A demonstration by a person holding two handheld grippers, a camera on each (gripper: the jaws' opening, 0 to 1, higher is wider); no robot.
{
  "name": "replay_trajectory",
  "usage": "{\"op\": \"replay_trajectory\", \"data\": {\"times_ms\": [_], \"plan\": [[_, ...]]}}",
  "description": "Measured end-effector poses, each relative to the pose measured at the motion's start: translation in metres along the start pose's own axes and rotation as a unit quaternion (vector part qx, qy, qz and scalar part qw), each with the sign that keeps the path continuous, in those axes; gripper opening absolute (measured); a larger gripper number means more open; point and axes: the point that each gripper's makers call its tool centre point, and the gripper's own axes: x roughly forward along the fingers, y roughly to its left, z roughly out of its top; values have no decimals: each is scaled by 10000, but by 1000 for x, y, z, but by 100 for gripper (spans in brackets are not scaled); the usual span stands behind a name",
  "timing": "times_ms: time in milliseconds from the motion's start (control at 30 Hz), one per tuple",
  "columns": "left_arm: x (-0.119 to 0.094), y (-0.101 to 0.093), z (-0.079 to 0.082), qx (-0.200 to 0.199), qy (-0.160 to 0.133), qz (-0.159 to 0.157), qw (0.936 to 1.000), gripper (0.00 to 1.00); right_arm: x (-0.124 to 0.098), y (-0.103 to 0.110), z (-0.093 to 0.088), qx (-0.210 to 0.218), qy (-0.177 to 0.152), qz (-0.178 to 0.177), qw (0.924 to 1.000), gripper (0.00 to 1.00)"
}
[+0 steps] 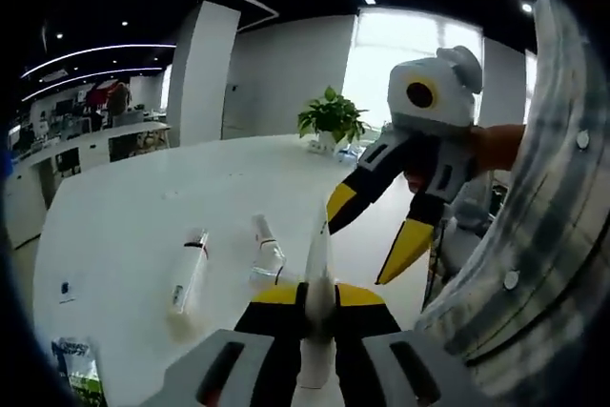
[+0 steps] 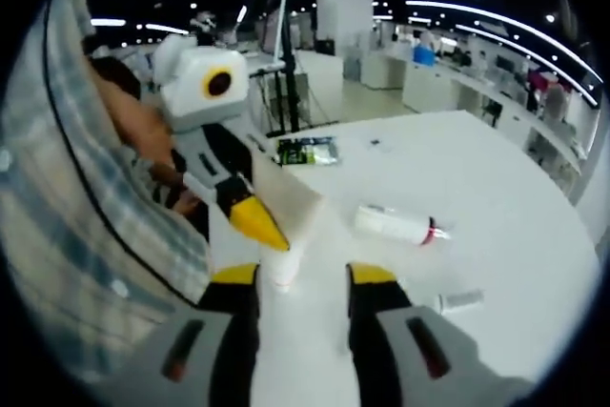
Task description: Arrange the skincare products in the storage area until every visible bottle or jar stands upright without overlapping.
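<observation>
The left gripper (image 1: 319, 297) pinches a white tube (image 1: 317, 264) above the table (image 1: 124, 216), apparently to stand it up; the right gripper (image 2: 303, 278) waits wide open, empty; two bottles (image 1: 191, 269) lie flat beyond.

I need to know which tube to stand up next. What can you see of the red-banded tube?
The red-banded tube is white, plastic-looking, with a thin red ring near one end. It lies flat on the white table, apart from both grippers, touching nothing else. A clear bottle lies beside it, separate.
</observation>
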Motion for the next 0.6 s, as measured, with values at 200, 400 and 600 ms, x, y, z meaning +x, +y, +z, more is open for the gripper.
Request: {"op": "replay_trajectory", "data": {"times_ms": [200, 400, 600], "plan": [[4, -5, 3, 420, -29, -130, 9990, 10, -2, -1, 5, -87, -62, 9, 9999, 33], [2, -9, 1, 528, -272, -320, 9977, 10, -3, 5, 18, -434, -121, 128, 9989, 29], [-1, -10, 3, 405, -311, -387, 9979, 11, 1, 13, 33, -662, -227, 394, 9968, 27]]}}
